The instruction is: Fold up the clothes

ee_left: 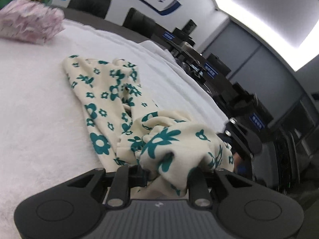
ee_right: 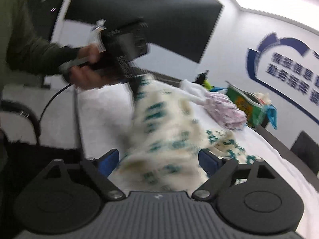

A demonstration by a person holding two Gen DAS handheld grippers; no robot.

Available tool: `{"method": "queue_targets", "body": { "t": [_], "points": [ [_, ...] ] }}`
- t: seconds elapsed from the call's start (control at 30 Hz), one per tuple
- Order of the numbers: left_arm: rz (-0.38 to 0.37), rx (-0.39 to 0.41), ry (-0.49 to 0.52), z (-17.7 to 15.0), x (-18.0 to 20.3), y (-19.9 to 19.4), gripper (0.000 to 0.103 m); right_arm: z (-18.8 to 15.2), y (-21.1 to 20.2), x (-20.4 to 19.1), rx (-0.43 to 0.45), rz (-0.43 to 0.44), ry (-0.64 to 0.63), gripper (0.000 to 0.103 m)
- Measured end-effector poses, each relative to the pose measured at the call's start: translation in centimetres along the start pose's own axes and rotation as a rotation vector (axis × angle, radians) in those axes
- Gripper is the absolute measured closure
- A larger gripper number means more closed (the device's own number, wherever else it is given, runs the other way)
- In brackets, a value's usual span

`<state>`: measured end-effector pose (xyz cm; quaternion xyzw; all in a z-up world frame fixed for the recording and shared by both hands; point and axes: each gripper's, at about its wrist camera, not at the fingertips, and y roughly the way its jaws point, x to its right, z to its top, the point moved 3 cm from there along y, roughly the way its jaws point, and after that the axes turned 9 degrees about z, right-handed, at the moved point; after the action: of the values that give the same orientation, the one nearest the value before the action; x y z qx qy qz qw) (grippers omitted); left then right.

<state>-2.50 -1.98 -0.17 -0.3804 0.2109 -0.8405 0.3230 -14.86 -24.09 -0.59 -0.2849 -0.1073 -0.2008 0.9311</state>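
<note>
Pink bundle [ee_left: 30, 18]: crumpled pale pink-and-white printed fabric, lying far left on the cover; blurred in both views.
Green bag [ee_right: 247, 105]: glossy green packaging with an orange panel and a blue handle, just behind the pink bundle; its print is too blurred to read.
Cover [ee_left: 35, 109]: white, soft, slightly fuzzy cloth spread over the table, with a folded ridge along its far edge.
Garment [ee_left: 111, 99]: cream knit-like fabric printed with teal flowers of mixed sizes; one end lies flat on the cover, the other end is lifted and bunched towards the left gripper.
Left gripper [ee_left: 167, 171]: black linkage arms on a ribbed grey body; fingers drawn close together and clamped on a gathered fold of the garment, which drapes over and hides the tips.
Left hand [ee_right: 85, 69]: grips the left gripper's handle; dark green sleeve, black cable trailing below.
Right gripper [ee_right: 159, 159]: same black and grey build, blue pads; fingers [ee_right: 111, 159] set wide apart, with motion-blurred garment hanging between them and neither pad visibly pressing on it.
Chairs [ee_left: 89, 2]: dark, flat-backed, along the far table edge.
Wall sign [ee_right: 289, 75]: blue ring emblem with blue Chinese lettering on white wall, not legible.
Screen [ee_right: 139, 10]: large black rectangular panel on the wall.
</note>
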Motion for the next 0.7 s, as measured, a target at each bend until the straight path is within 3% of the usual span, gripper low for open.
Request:
{"method": "queue_targets", "body": {
  "t": [0.03, 0.13, 0.27, 0.37, 0.47, 0.5, 0.53, 0.6, 0.7],
  "points": [
    [-0.003, -0.002, -0.014, 0.1, -0.2, 0.1, 0.084, 0.2, -0.1, -0.5, -0.003, -0.005, -0.016, 0.001],
    [-0.011, -0.006, -0.053, 0.3, -0.8, 0.4, 0.084, 0.5, -0.4, -1.3, 0.013, -0.053, -0.028, 0.001],
    [-0.028, 0.008, -0.031, 0.1, -0.9, 0.4, 0.083, -0.1, -0.3, -1.3, 0.012, -0.150, -0.022, 0.001],
    [-0.023, 0.025, 0.033, -0.2, -0.4, 0.2, 0.082, -0.5, 0.1, -0.4, 0.009, -0.175, -0.025, 0.010],
    [-0.002, 0.027, 0.132, -0.9, 0.7, -0.1, 0.082, 0.0, 0.6, 0.9, 0.038, -0.058, 0.007, 0.049],
    [0.002, 0.019, 0.170, -1.3, 1.2, -0.3, 0.083, 0.2, 0.6, 1.5, 0.041, 0.022, 0.052, 0.075],
    [0.006, 0.011, 0.207, -1.7, 1.6, -0.5, 0.083, 0.3, 0.6, 2.5, 0.038, 0.112, 0.133, 0.087],
    [0.011, -0.006, 0.291, -2.6, 2.6, -0.9, 0.083, 0.2, 0.2, 4.7, 0.034, 0.278, 0.313, 0.087],
    [-0.026, -0.045, 0.357, -2.9, 3.5, -1.4, 0.081, -1.0, -0.7, 7.2, 0.090, 0.431, 0.520, 0.088]
  ]
}}
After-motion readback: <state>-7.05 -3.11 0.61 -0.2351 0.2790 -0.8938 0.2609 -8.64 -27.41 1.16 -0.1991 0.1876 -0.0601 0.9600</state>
